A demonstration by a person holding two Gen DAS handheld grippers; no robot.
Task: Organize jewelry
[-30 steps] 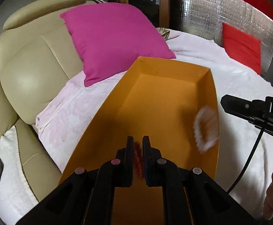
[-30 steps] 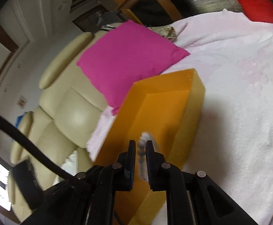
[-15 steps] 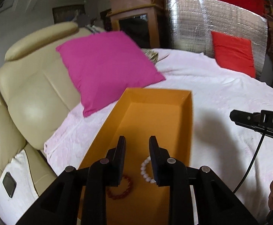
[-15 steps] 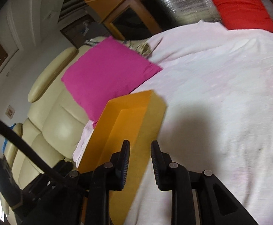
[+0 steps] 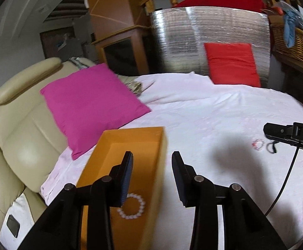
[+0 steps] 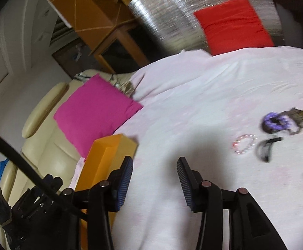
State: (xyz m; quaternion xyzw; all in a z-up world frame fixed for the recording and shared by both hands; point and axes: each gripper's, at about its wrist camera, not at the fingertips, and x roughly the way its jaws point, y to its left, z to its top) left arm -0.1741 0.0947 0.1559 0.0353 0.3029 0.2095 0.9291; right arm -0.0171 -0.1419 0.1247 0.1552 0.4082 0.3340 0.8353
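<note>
An orange box (image 5: 134, 143) stands on the white bedspread (image 5: 203, 120); it also shows in the right wrist view (image 6: 109, 154). A white bead bracelet (image 5: 131, 206) lies inside it. My left gripper (image 5: 152, 176) is open and empty above the box's right wall. My right gripper (image 6: 155, 179) is open and empty over the bedspread, right of the box. More jewelry lies on the bedspread to the right: a pink bead bracelet (image 6: 244, 142), a purple ring-shaped piece (image 6: 275, 121), a brownish piece (image 6: 299, 116) and a black piece (image 6: 266, 148).
A magenta pillow (image 5: 93, 102) leans by the beige leather chair (image 5: 16, 125) to the left. A red cushion (image 5: 232, 63) stands against a silver panel (image 5: 209, 35) at the back. A wicker basket (image 5: 293, 43) is at far right.
Both grippers opened and let go of their bracelets into the box, then rose and drew back. The right gripper swung right toward the loose jewelry.
</note>
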